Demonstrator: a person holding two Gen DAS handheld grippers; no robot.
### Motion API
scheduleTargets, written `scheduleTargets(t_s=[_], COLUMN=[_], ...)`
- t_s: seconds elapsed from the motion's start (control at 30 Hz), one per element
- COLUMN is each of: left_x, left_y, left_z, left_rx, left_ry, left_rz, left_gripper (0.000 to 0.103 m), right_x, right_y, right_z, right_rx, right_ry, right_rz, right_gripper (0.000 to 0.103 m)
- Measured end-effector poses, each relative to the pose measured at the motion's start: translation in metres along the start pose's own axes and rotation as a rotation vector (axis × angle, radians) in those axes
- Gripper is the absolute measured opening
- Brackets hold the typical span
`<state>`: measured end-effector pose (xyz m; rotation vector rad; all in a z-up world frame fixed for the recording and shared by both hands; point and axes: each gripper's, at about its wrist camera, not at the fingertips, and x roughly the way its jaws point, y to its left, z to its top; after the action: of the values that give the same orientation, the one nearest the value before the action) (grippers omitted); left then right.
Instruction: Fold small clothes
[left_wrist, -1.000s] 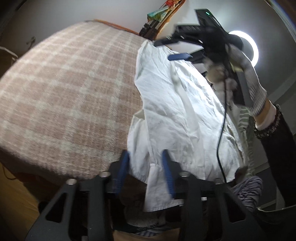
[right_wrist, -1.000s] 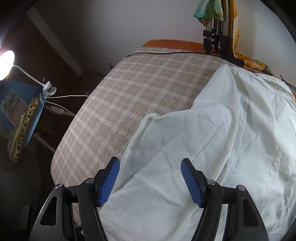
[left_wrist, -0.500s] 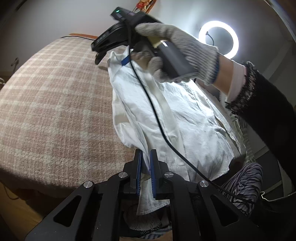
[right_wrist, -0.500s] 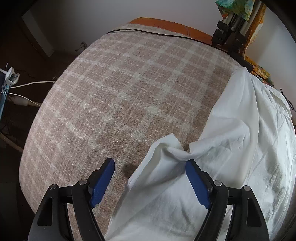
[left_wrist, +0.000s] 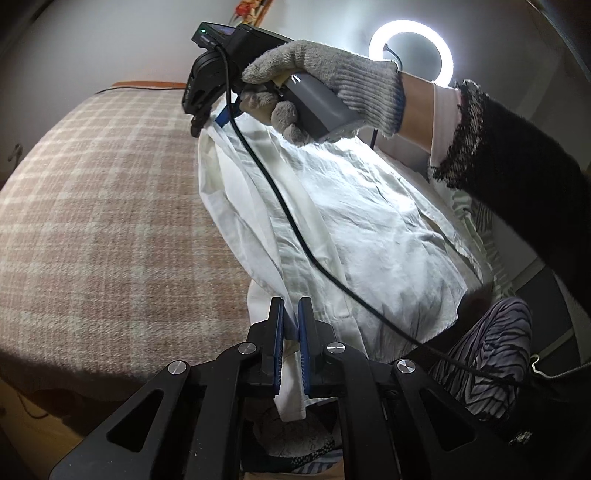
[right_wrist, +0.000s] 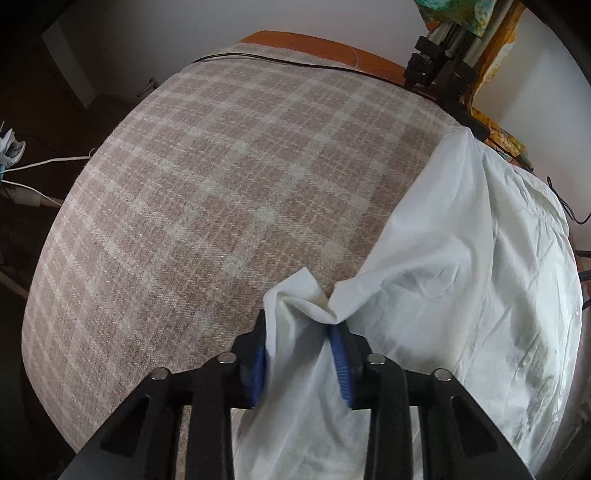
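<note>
L wrist view: left tongs (left_wrist: 291, 314) clenched on hem of white shirt (left_wrist: 369, 236), spread over plaid blanket (left_wrist: 110, 221) on bed. Gloved hand (left_wrist: 325, 85) grips right tongs (left_wrist: 207, 118) at shirt's far end; ring light (left_wrist: 410, 51) behind.

R wrist view: right tongs (right_wrist: 301, 332) just closing, bunched shirt fold (right_wrist: 306, 302) pinched btw pads; rest of shirt (right_wrist: 480, 258) lies to right on blanket (right_wrist: 221, 203).

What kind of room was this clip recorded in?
Probably a bedroom at home set up for filming: a plaid blanket covers what looks like a bed, a ring light glows by the wall, and a white garment lies spread for folding.
</note>
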<state>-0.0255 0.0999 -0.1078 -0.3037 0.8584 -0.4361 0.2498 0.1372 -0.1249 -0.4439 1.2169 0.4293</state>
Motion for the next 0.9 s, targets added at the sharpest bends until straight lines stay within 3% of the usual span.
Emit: scheduleTargets(t_s=[0.13,0.23,0.3,0.43,0.5,0.57,0.67,0.9], left_x=[0.001,0.004,0.007,0.012,0.012,0.011,0.016,0.007], left_y=[-0.009,-0.015,-0.015,-0.004,0.004,0.011,0.012,-0.028], left_z=[-0.001,-0.002,-0.003,-0.004,-0.003,-0.003,-0.005,0.003], left_rx=[0.070,0.109,0.118,0.078,0.040,0.003,0.010,0.156], left_ry=[-0.006,0.001,0.012,0.037,0.039,0.038,0.055,-0.017], left_rz=[0.063,0.154,0.195,0.242,0.272,0.247,0.195,0.157], left_gripper=[0.007,0.021,0.040,0.043,0.043,0.041,0.007,0.006], right_x=[-0.004,-0.006,-0.007,-0.010,-0.011,-0.013,-0.024,-0.040], right_y=[-0.023,-0.034,-0.041,-0.054,-0.051,-0.053,-0.057,-0.087], right_z=[-0.003,-0.005,-0.009,-0.015,-0.014,-0.017,-0.023,-0.037], right_rx=[0.036,0.051,0.059,0.077,0.081,0.086,0.090,0.129], right_ry=[-0.007,-0.026,-0.033,-0.038,-0.042,-0.048,-0.071,-0.129], right_rz=[0.067,0.097,0.113,0.144,0.156,0.173,0.215,0.312], right_gripper=[0.009,0.007,0.006,0.006,0.006,0.006,0.006,0.005])
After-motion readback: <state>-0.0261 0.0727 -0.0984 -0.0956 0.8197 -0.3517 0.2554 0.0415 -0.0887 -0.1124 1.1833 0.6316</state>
